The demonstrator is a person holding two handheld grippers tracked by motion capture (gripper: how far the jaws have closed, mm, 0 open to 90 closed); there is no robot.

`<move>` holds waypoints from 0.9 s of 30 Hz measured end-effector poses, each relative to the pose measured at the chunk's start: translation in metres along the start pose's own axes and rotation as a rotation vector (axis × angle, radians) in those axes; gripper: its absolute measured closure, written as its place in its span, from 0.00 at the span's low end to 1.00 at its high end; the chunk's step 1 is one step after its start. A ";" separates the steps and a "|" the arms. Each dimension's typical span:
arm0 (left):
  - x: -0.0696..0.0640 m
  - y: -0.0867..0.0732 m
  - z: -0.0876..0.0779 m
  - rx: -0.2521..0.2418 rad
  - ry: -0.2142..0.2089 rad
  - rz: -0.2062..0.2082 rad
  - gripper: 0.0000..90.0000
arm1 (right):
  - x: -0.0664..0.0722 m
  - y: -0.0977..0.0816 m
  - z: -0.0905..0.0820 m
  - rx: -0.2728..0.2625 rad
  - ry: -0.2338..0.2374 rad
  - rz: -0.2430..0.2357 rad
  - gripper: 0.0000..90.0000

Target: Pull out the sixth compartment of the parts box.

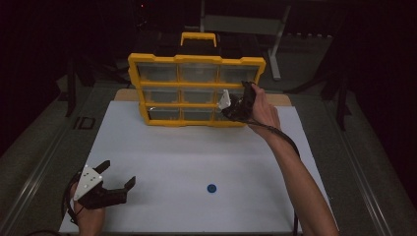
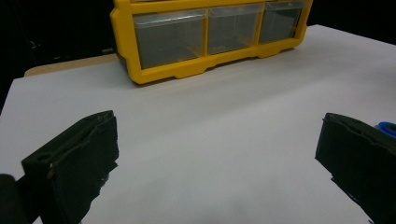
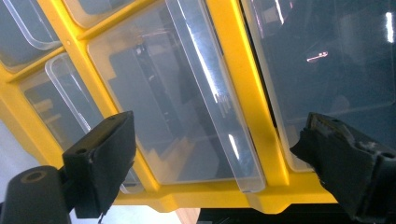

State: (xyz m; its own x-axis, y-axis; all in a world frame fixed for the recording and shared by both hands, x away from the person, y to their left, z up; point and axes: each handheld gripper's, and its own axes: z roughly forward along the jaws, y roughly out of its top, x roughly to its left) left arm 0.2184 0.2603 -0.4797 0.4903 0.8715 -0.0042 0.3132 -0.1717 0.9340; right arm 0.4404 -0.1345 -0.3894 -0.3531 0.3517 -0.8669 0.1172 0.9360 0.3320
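1. Yellow drawer organizer stands upright at far edge of white table sheet; three rows by three columns of clear drawers, yellow handle on top.
2. Right gripper is up at the organizer's right column, about middle-row height. Jaws wide, nothing between them.
3. Right gripper view: clear drawer front sits in the gap between both black jaws, with the yellow divider beside it. Looks close to the face; I cannot tell if a jaw touches plastic.
4. Step in hand, my guess: reaching for one right-side drawer to pull it out.
5. To do it well: center the jaws on that drawer's raised lip, not on the yellow divider. Close on the lip only, then pull straight toward the near side, level, so the drawer does not jam.
6. The organizer stands free, so a skewed tug could tip or drag it. Keep the pull slow.
7. Left gripper hovers low at the near left of the sheet. Jaws wide, empty.
8. Small blue round part lies flat on the sheet, near center, well apart from organizer and right of the left gripper. In the left gripper view it peeks out at the right edge behind a jaw.
9. The left gripper could take the blue part, likely bound for the drawer.
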 end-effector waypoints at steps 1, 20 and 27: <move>0.000 0.000 0.000 0.000 0.000 0.001 0.00 | 0.000 0.000 0.000 0.001 -0.003 -0.007 0.12; 0.000 0.000 0.000 -0.001 -0.001 -0.001 0.00 | 0.008 0.007 0.003 0.013 -0.079 -0.133 0.14; 0.000 0.000 0.000 -0.001 0.000 -0.002 0.00 | 0.012 0.011 0.004 0.017 -0.123 -0.189 0.15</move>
State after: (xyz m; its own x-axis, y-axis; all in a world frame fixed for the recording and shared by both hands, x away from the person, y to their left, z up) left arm 0.2185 0.2604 -0.4798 0.4902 0.8716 -0.0057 0.3129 -0.1698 0.9345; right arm 0.4413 -0.1204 -0.3979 -0.2549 0.1688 -0.9521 0.0755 0.9851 0.1545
